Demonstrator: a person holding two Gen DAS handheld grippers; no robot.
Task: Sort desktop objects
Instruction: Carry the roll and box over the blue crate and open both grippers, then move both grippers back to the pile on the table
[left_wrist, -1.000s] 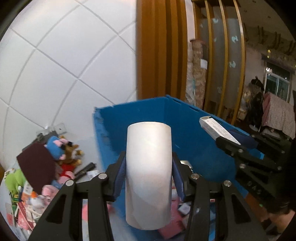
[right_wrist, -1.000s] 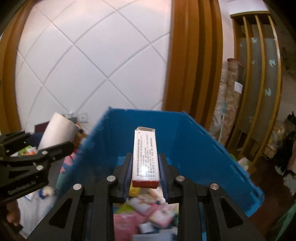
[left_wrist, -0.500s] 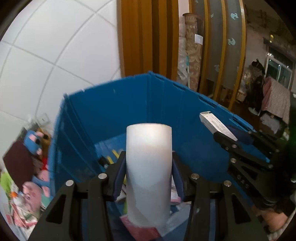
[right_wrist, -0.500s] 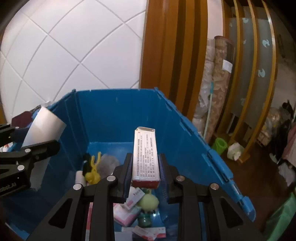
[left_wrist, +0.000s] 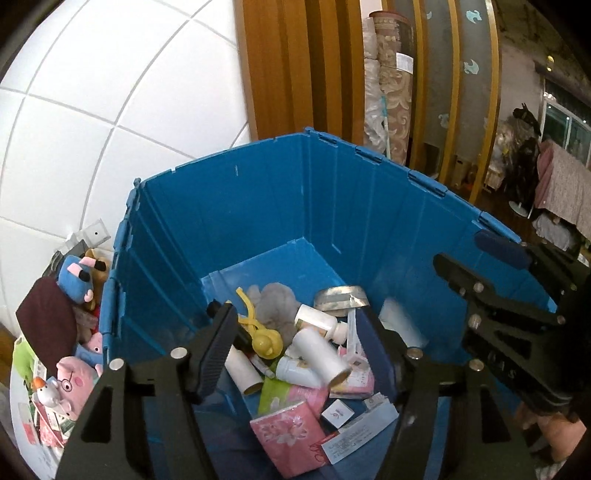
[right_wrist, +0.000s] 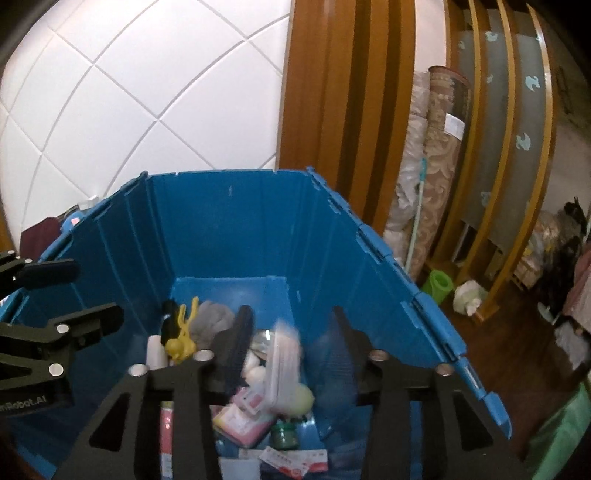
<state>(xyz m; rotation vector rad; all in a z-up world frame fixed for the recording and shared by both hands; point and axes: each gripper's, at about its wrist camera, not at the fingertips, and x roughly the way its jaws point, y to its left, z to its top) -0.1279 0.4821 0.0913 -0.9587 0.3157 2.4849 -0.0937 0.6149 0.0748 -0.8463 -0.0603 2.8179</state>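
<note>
A deep blue crate (left_wrist: 332, 138) (right_wrist: 229, 173) holds white bottles (left_wrist: 317, 350), a yellow toy (left_wrist: 262, 339), pink tissue packs (left_wrist: 288, 432) and small boxes. My left gripper (left_wrist: 293, 314) hangs over it, jaws opening, with nothing between them. The white roll (left_wrist: 399, 321) shows as a blur just beyond its right finger, down inside the crate. My right gripper (right_wrist: 291, 314) is also over the crate with its jaws opening. The long white box (right_wrist: 286, 354) is a blur between its fingers, free of the pads. Each gripper shows in the other's view (left_wrist: 480, 260) (right_wrist: 74, 293).
Plush toys (left_wrist: 74, 280) and a dark red cloth (left_wrist: 48, 325) are heaped left of the crate against the white tiled wall. Rolled carpets (right_wrist: 436, 166) and wooden panels stand behind on the right. A person's hand (left_wrist: 554, 435) holds the right gripper.
Both grippers came forward over the crate, then opened. The white roll left the left jaws and the long box left the right jaws, both dropping into the crate.
</note>
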